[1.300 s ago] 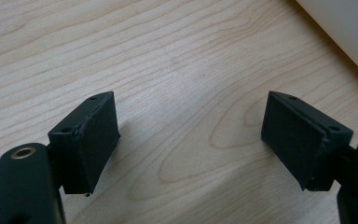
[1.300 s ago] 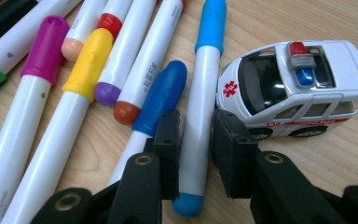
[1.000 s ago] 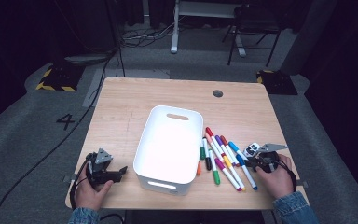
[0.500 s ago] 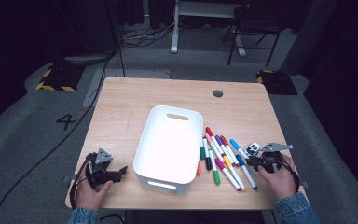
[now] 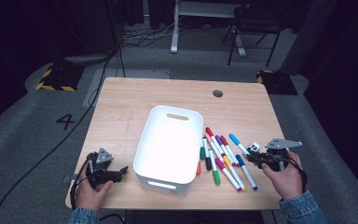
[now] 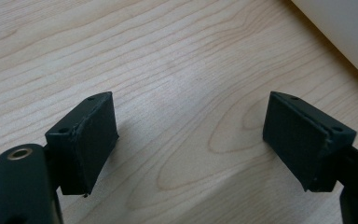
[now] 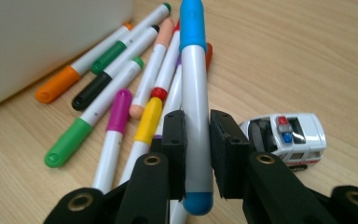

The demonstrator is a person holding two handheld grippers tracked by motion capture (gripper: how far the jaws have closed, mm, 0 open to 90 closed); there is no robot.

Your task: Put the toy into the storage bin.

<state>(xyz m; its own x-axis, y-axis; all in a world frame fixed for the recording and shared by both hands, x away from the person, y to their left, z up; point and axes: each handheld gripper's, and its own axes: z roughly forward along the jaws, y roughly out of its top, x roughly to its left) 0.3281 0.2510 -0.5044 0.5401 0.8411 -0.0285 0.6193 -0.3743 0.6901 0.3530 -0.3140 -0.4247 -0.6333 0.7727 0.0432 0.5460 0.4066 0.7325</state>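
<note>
My right gripper [image 7: 196,116] is shut on a white marker with blue caps [image 7: 194,79], held a little above the table and pointing away over the other markers. In the high view this blue marker [image 5: 237,142] juts from the right gripper [image 5: 256,158] toward the marker pile [image 5: 216,156]. Several coloured markers [image 7: 121,93] lie loose on the wood beside the white bin [image 5: 168,140]. My left gripper [image 6: 189,100] is open over bare wood with nothing between its jaws, and in the high view the left gripper [image 5: 116,173] sits at the bin's front left corner.
A small toy police car [image 7: 286,135] stands just right of the held marker; in the high view the toy car [image 5: 253,147] is beside the right gripper. The bin's wall [image 6: 345,37] is close to the left gripper. The table's front edge [image 5: 177,205] lies near both hands.
The right gripper has risen off the table with the blue marker in its jaws. The left gripper has stayed in place.
</note>
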